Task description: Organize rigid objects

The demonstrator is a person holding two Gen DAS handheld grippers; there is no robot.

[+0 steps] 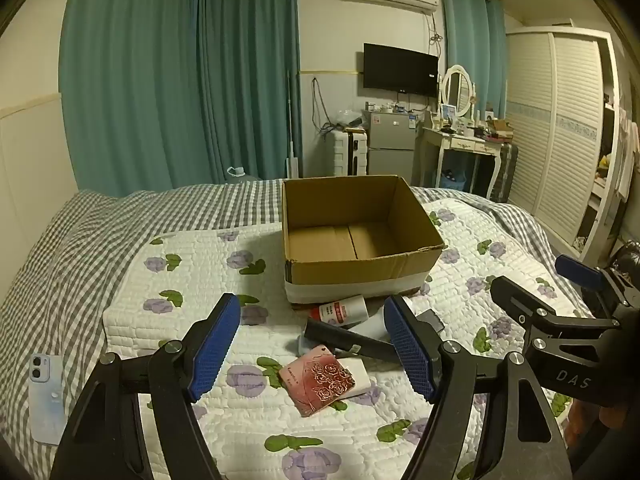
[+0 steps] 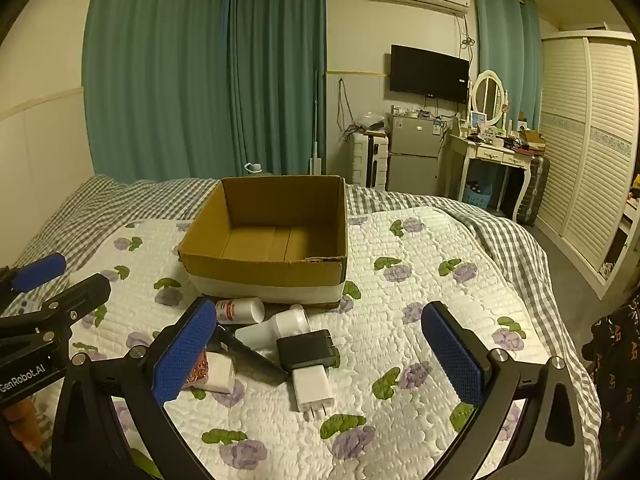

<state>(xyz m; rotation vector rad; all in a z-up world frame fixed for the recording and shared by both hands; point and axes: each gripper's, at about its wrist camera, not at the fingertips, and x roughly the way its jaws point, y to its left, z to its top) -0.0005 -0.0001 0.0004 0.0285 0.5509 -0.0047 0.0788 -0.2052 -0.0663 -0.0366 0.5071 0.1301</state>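
Observation:
An open, empty cardboard box (image 1: pixel 400 270) (image 2: pixel 260 270) stands on the floral quilt. In front of it lies a pile: a pink rose-patterned box (image 1: pixel 318 378), a white bottle with a red label (image 1: pixel 344 310) (image 2: pixel 240 310), a long black object (image 1: pixel 348 342) (image 2: pixel 250 354), a black charger (image 2: pixel 306 348) and a white plug charger (image 2: pixel 312 390). My left gripper (image 1: pixel 316 352) hovers open above the pile with nothing between its blue pads. Over the chargers my right gripper (image 2: pixel 320 360) is open wide and holds nothing.
A pale blue phone (image 1: pixel 46 396) lies on the checked sheet at the left. The bed's right edge drops to the floor beside a white wardrobe (image 2: pixel 592 152). Beyond the bed stand a small fridge (image 2: pixel 414 156) and a dressing table (image 2: pixel 494 156).

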